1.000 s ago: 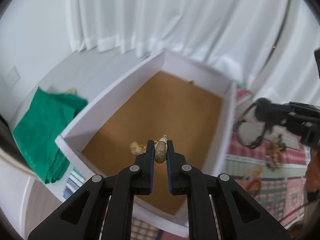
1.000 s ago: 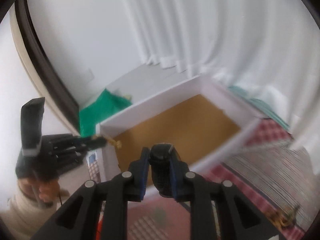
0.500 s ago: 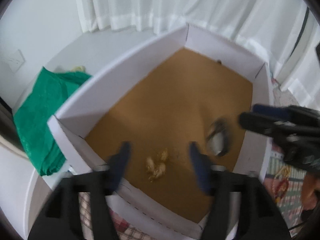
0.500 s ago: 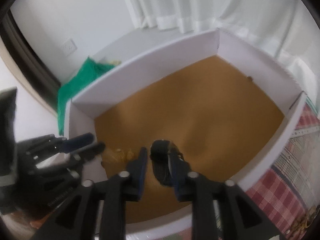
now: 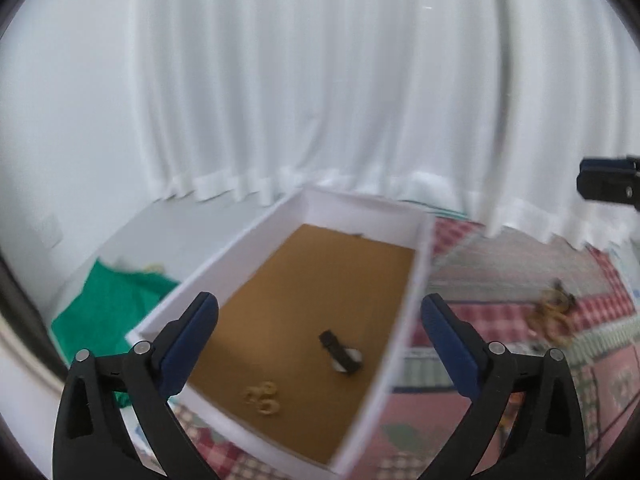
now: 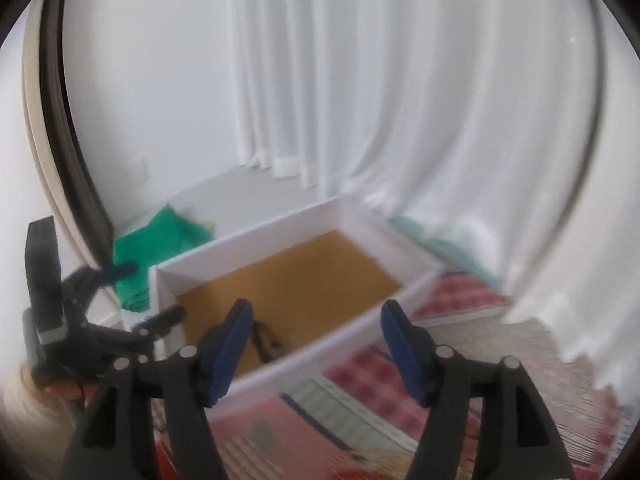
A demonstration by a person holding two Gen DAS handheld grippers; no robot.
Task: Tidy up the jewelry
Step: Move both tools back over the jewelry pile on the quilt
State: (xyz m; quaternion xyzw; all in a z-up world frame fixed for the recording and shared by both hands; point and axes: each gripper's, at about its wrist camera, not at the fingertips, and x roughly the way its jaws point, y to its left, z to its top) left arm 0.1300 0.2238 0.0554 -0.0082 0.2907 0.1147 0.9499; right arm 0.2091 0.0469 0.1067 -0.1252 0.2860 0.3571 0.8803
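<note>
Gold earrings (image 5: 264, 397) and black watch (image 5: 342, 354) lie in the white box (image 5: 240, 246); both hand-held grippers, left (image 5: 318, 340) and right (image 6: 316, 350), just opened, empty; tangled jewelry (image 5: 554, 312) on the checked cloth (image 5: 500, 312) remains.

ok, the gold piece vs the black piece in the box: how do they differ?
The gold jewelry is small, curly and lies near the box's front wall; the black strap-like piece is larger, elongated, with a pale round part, and lies further in. Both rest loose on the white box's brown floor.
</note>
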